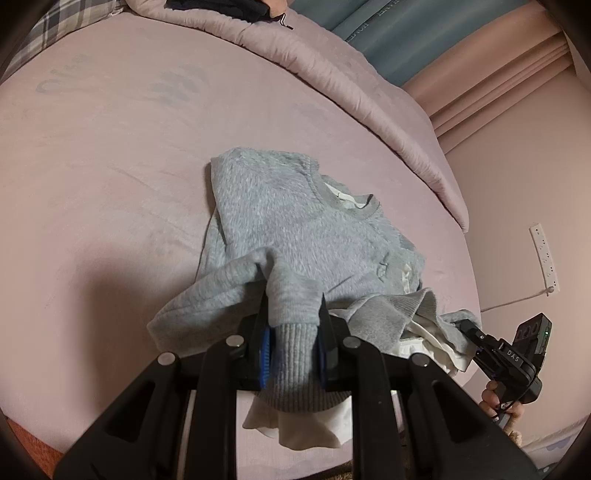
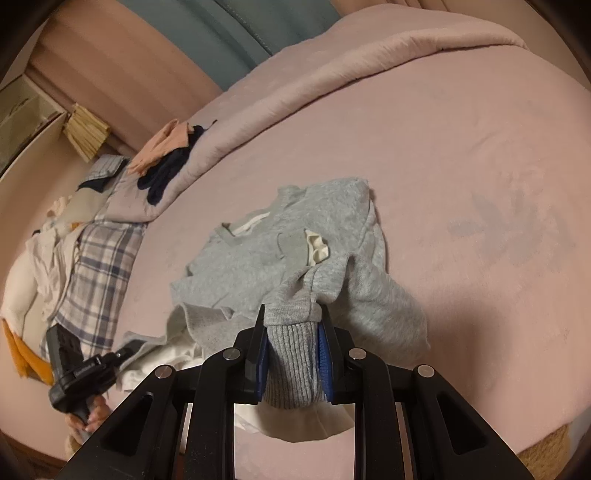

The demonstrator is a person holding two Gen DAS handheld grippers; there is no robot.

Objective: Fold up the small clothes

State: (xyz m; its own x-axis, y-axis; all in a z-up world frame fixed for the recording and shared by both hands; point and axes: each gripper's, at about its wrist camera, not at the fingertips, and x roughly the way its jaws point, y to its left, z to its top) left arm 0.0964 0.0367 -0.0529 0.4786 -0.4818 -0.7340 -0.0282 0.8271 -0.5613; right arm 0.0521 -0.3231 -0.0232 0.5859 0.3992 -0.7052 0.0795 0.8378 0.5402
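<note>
Nearest in the left wrist view, the left tool (image 1: 293, 325) is clamped on the ribbed hem of a grey sweater (image 1: 295, 229), its blue pads pressed against the knit on both sides; a white lining hangs from the hem below the fingers. In the right wrist view the right tool (image 2: 293, 328) is likewise clamped on another part of the same ribbed hem (image 2: 291, 365), with white cloth drooping beneath it. The sweater (image 2: 266, 251) lies on a pink bed (image 1: 110, 166), its near edge lifted by the two tools and its collar at the far end flat on the sheet; a sleeve is folded over the chest, and a white inner layer shows at the collar and at the near right edge. At the near right of the left wrist view the other tool's black body and the hand (image 1: 495, 400) holding it show just beside the bed; the right wrist view shows the left one at near left with a hand (image 2: 88, 417) under it. Farther off, a rolled pink quilt (image 1: 351, 74) runs along the far side of the bed; a checked pillow (image 2: 96, 273) and a pile of dark and peach clothes (image 2: 166, 158) lie at the far left in the right wrist view; a teal headboard (image 2: 221, 29) stands beyond.
</note>
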